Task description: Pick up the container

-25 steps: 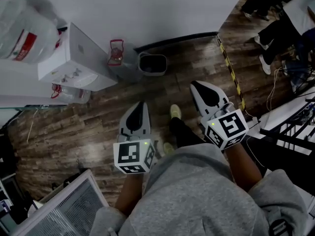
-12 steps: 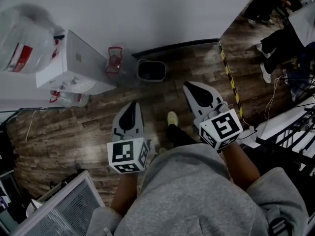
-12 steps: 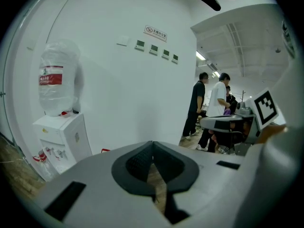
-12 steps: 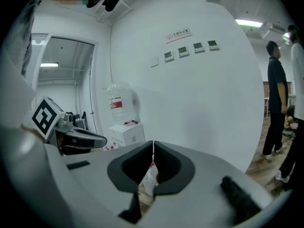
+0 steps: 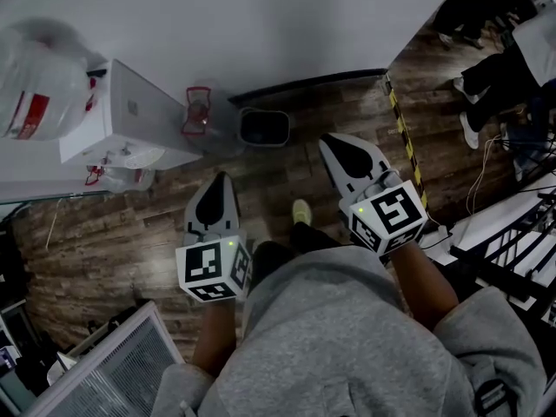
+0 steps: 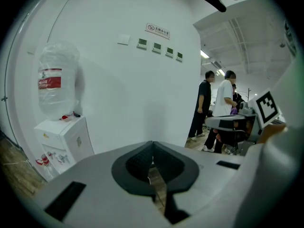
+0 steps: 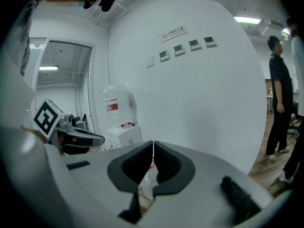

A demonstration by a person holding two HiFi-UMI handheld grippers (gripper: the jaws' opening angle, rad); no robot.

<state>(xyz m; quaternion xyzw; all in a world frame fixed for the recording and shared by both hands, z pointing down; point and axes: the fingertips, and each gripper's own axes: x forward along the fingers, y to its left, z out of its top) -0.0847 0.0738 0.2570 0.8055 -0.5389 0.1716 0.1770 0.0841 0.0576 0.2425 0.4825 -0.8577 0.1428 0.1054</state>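
A small dark-rimmed grey bin stands on the wood floor by the white wall. Left of it is a clear water jug with a red handle. My left gripper hangs in the air short of the jug, jaws shut and empty. My right gripper hovers just right of the bin, also shut and empty. In the left gripper view the pads meet with nothing between them. In the right gripper view the gripper is closed, and a clear jug shows below it.
A white water dispenser with a big bottle stands at the left wall. A white grille unit sits at lower left. Yellow-black floor tape, cables and desks lie to the right. People stand farther off.
Both grippers have drifted left in the head view and stayed shut. The bin and jug now sit slightly lower in the frame, closer to the grippers. The person's feet have shifted.
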